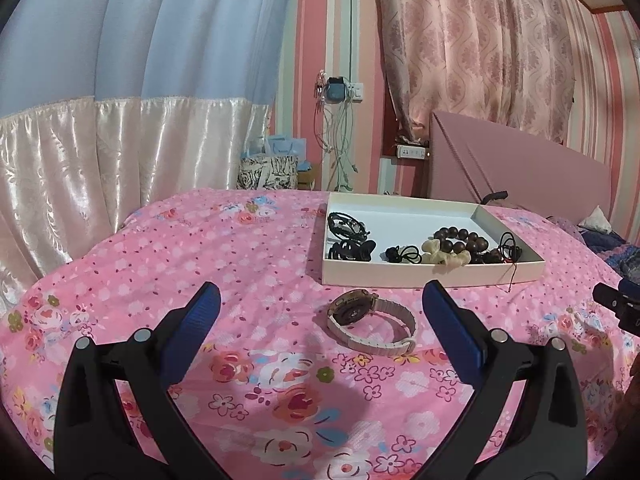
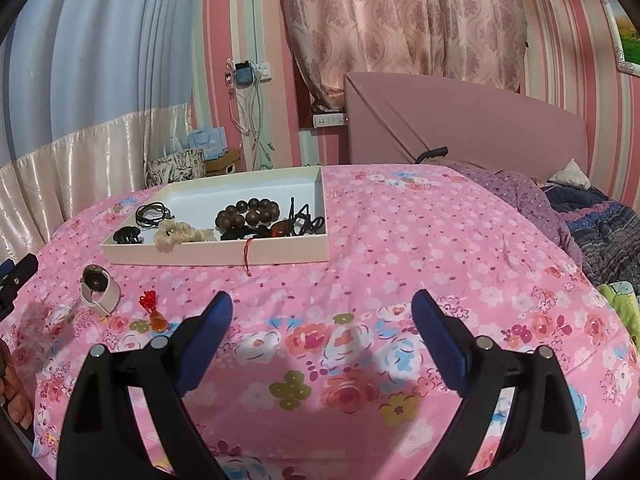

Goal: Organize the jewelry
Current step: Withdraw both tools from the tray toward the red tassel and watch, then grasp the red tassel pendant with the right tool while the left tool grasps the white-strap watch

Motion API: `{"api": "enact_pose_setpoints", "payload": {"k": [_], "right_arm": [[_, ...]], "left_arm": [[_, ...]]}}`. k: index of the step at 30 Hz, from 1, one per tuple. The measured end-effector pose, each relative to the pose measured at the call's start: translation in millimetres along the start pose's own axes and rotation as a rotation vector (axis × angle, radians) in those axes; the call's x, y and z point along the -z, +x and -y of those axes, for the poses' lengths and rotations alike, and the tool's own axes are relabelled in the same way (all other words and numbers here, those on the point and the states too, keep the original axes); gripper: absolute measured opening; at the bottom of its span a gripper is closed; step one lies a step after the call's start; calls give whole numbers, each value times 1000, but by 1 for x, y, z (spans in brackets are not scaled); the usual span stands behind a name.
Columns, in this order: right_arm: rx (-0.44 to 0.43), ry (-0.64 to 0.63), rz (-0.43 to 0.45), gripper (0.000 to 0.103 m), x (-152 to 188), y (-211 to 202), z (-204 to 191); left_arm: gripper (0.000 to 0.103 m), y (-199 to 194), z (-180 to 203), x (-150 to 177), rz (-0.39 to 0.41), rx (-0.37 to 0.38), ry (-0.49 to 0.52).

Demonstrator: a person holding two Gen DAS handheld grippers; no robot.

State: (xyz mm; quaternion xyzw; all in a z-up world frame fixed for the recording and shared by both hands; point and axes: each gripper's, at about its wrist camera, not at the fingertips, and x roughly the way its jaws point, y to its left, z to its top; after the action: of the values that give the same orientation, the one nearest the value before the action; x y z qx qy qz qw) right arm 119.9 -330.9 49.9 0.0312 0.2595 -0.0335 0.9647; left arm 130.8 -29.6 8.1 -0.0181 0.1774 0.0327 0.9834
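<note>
Both the left gripper [image 1: 320, 300] and right gripper [image 2: 322, 308] hover spread wide, empty, above the bedspread [image 1: 248, 248]. The watch [image 1: 370, 322] lies between the left fingers. Only the right view shows a red charm [image 2: 151, 312].

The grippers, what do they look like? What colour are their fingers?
Both look alike. The left gripper and the right gripper each have two black plastic arms that spread like a V, with round silver bolts at the joints. Their fingers are flat pads covered in ridged dark blue material. No cables or markings show.
</note>
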Motion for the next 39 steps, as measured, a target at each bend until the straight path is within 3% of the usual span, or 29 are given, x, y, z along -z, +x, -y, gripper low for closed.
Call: {"api": "enact_pose_setpoints", "payload": {"k": [15,22,25,30,35,37,39], "right_arm": [[-27,4,2,91,1,0,0],[-137,120,-107,91,2,23,1],[-140,80,-135,91,2,31,-16],[-159,-13,-168,91,-1,43,-59],[-188,-164,-201,90,-9,63,-106],[-206,-182,-222,87,-10,71,-115],[-214,-194,-243,76,-10,78,-122]], "left_arm": [[100,5,-2,1,-27,2,-13],[100,21,-7,2,-108,4,-38],[100,29,-14,3,-144,7,-72],[100,59,-16,7,-292,41,-82],[100,68,-28,3,-307,78,-108],[100,74,-32,4,-330,85,-111],[100,80,-33,5,-350,103,-114]]}}
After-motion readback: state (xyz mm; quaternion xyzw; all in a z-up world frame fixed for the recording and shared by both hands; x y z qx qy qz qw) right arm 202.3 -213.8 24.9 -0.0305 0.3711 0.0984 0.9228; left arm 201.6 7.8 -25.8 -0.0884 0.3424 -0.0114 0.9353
